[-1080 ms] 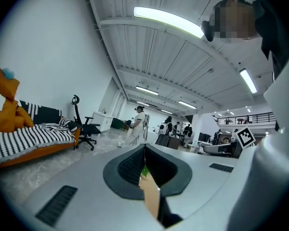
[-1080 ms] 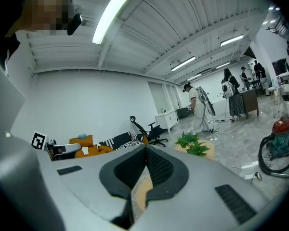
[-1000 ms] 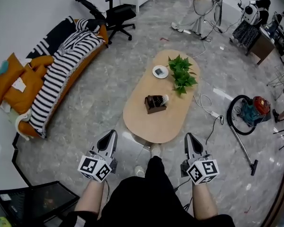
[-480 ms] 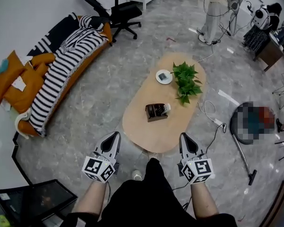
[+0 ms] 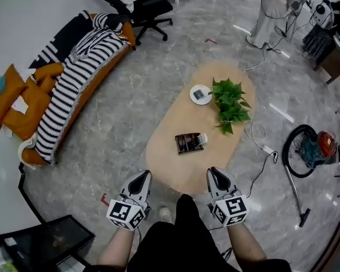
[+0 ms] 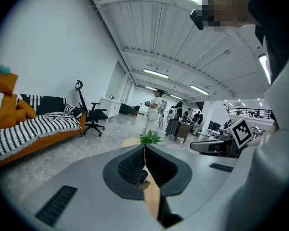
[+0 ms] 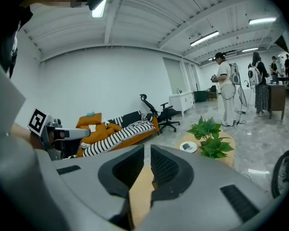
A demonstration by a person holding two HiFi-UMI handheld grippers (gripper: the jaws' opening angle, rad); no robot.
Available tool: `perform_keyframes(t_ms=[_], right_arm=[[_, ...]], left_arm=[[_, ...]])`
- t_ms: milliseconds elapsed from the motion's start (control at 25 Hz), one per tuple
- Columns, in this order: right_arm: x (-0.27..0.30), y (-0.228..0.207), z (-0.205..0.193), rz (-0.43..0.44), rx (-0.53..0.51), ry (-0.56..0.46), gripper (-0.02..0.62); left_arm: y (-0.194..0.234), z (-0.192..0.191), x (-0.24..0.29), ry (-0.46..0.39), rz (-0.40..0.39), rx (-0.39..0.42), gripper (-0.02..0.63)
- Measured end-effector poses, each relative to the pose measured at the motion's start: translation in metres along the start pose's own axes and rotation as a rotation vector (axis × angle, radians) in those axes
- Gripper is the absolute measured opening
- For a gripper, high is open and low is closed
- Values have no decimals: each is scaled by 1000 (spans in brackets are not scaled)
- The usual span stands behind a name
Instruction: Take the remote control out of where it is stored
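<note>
**Two grippers at the near end of the table**

Left gripper (image 5: 144, 175): grey ribbed jaws shut tight, empty. Right gripper (image 5: 215, 172): jaws just opening a thin crack, nothing between. Just ahead, smooth oval wooden table (image 5: 173, 166). Further ahead, between both, dark boxy holder (image 5: 187, 144) with pale remote control (image 5: 202, 140) inside. Beyond, round white dish (image 5: 200, 94), leafy green plant (image 5: 230, 103).

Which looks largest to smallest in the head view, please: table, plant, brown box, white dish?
1. oval table
2. green plant
3. brown storage box and white dish: about alike, so unranked.
</note>
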State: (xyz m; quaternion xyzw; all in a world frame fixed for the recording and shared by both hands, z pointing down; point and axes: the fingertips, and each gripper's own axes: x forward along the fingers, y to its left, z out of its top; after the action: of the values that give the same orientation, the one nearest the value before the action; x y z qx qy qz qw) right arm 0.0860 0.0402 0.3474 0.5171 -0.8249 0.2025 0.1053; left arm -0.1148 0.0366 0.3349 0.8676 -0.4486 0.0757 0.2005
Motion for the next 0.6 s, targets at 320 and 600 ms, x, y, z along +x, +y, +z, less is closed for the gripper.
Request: perform_keyframes(t_ms=[320,600], right_arm=[[62,-13,-39,47,-17,148,117],[131,-11,-70,79,-32,247,137]], left_arm=[[12,-19,33,60,44,-13,8],[34,-36,27,86,119,-23,8]])
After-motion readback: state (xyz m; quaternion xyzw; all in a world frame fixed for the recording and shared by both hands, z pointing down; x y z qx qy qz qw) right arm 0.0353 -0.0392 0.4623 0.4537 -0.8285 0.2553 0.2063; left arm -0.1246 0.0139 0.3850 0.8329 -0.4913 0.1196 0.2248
